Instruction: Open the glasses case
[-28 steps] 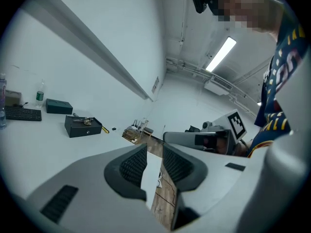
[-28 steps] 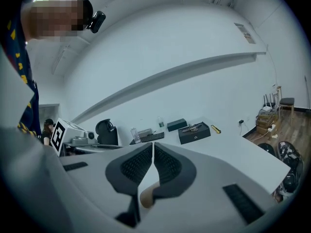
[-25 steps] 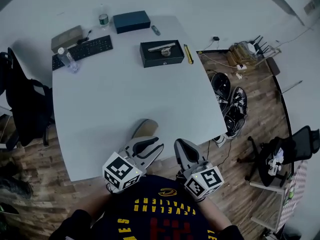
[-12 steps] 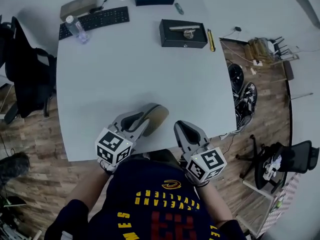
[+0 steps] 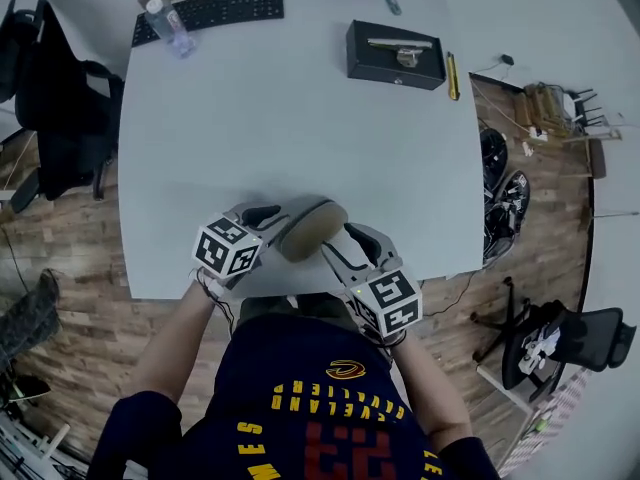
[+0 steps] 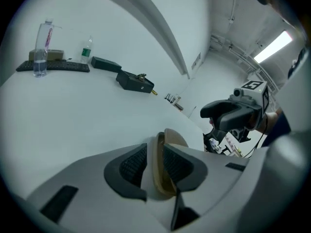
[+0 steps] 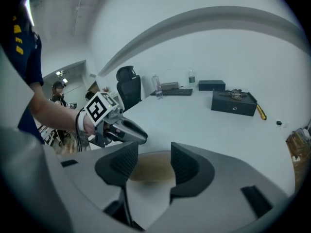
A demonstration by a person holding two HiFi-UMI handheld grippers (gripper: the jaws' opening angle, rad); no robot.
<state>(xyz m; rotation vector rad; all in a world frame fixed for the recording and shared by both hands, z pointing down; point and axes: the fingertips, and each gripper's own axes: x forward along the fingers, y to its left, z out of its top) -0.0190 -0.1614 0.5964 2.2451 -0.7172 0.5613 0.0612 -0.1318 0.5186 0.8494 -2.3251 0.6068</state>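
A tan oval glasses case (image 5: pixel 315 226) is at the near edge of the white table (image 5: pixel 280 128). My left gripper (image 5: pixel 272 220) comes at it from the left and is shut on it; in the left gripper view the case (image 6: pixel 174 139) stands edge-on between the dark pads. My right gripper (image 5: pixel 343 245) is at the case's right end, and its jaws are opening. In the right gripper view the case (image 7: pixel 148 168) lies just beyond the two spread pads, which do not press on it. The case's lid seam is not visible.
At the table's far side stand a black box (image 5: pixel 396 53) with a metal piece on top, a yellow tool (image 5: pixel 453 76), a keyboard (image 5: pixel 215 8) and a water bottle (image 5: pixel 168 23). A black office chair (image 5: pixel 55 98) stands at the left. Cables and gear lie on the floor at right.
Both grippers have come down towards the table's near edge. The right gripper's jaws, shut before, now stand apart by the case. The left gripper has kept the case.
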